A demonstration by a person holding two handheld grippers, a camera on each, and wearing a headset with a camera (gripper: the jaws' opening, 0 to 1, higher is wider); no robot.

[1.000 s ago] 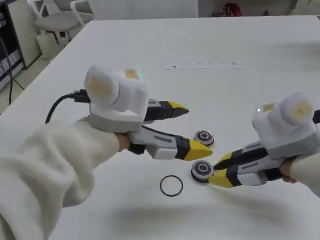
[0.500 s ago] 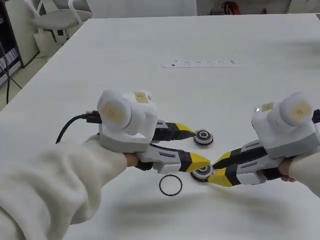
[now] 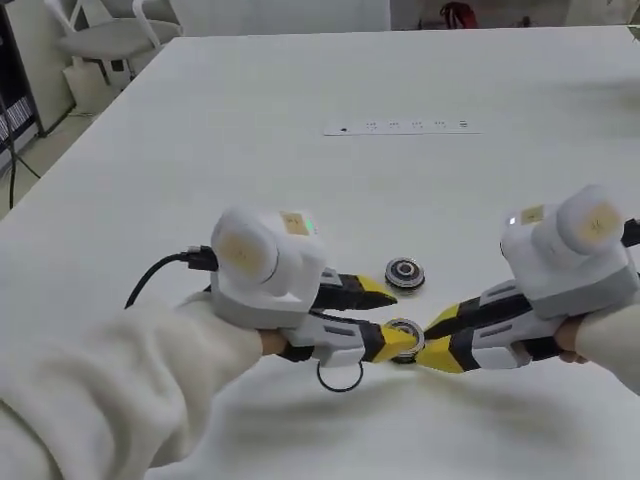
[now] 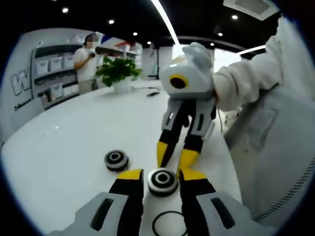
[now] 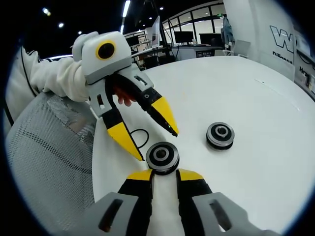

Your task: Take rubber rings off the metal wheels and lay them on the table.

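Loose ring (image 3: 340,380) flat nr 2 wheels (image 3: 404,272).

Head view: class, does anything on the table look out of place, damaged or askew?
Nothing stands out. The near wheel and the far wheel lie flat, and a loose rubber ring lies flat on the table. No damage shows.

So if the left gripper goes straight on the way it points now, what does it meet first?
The metal wheel, which sits right at the left gripper's tips; just beyond it, probably the right gripper.
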